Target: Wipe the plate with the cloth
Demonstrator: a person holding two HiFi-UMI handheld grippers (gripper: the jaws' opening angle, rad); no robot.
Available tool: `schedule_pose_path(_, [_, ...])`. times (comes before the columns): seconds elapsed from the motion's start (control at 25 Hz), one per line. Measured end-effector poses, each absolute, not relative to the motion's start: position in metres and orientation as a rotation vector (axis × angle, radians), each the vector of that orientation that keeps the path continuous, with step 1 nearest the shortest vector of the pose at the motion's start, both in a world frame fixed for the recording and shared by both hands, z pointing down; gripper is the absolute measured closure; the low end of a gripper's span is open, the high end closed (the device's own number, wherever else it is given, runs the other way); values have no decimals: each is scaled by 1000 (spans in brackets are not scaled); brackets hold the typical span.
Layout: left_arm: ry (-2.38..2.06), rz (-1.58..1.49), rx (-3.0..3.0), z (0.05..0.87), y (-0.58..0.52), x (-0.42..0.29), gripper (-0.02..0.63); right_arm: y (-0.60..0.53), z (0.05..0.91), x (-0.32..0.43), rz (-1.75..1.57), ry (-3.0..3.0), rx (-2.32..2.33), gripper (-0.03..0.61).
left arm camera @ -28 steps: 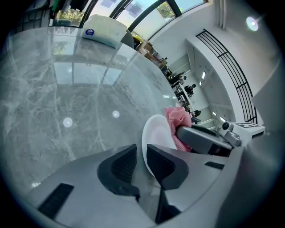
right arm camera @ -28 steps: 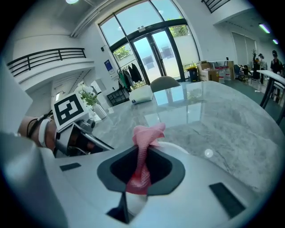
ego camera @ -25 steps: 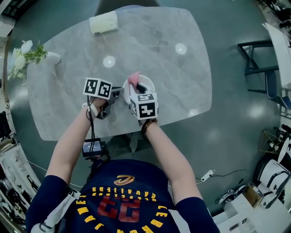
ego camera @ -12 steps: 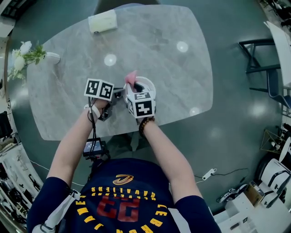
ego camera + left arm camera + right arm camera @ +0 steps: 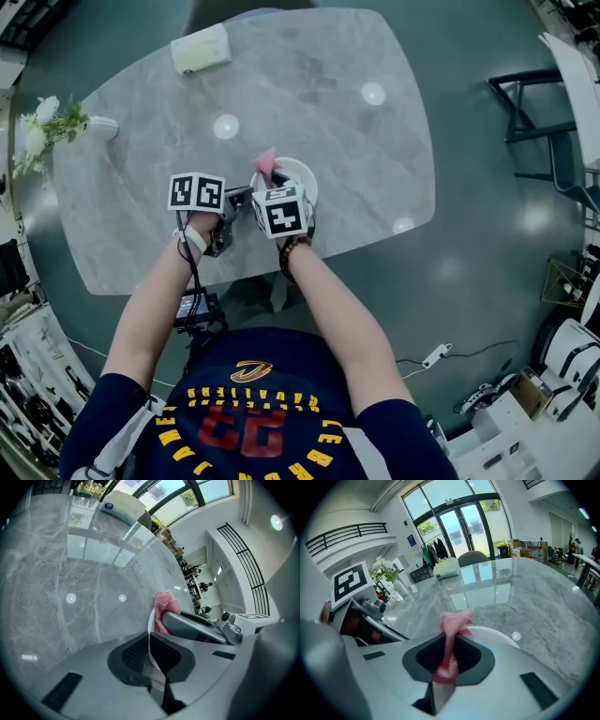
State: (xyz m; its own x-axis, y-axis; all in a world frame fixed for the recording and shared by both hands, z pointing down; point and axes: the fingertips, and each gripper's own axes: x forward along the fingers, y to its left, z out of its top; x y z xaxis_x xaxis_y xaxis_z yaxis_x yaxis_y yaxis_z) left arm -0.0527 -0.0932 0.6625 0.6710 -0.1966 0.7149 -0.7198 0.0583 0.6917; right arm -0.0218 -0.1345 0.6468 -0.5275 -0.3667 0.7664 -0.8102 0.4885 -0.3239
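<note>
A white plate lies near the front edge of the marble table. My left gripper is shut on the plate's left rim; in the left gripper view the thin white rim runs between the jaws of the left gripper. My right gripper is shut on a pink cloth and holds it over the plate's left part. In the right gripper view the cloth stands bunched between the jaws of the right gripper, with the plate just beyond. The cloth also shows in the left gripper view.
A pale tissue pack lies at the table's far edge. A vase of white flowers stands at the far left. Dark chairs stand on the floor to the right. The table's near edge runs just under my grippers.
My right gripper has moved the pink cloth a little to the left across the plate. The left gripper keeps its hold on the rim.
</note>
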Motion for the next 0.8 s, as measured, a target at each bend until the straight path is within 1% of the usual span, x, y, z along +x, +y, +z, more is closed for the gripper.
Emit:
schedule_pose_path(0.52, [-813, 439, 1484, 664, -93, -55, 598, -146, 647, 62, 952, -2030, 1142, 532])
schedule_pose_path(0.68, [-813, 427, 1481, 664, -92, -54, 598, -149, 644, 79, 957, -2018, 1199, 532])
schedule_pose_path(0.8, [-811, 419, 1482, 665, -91, -54, 598, -149, 633, 75, 959, -2037, 1233, 532])
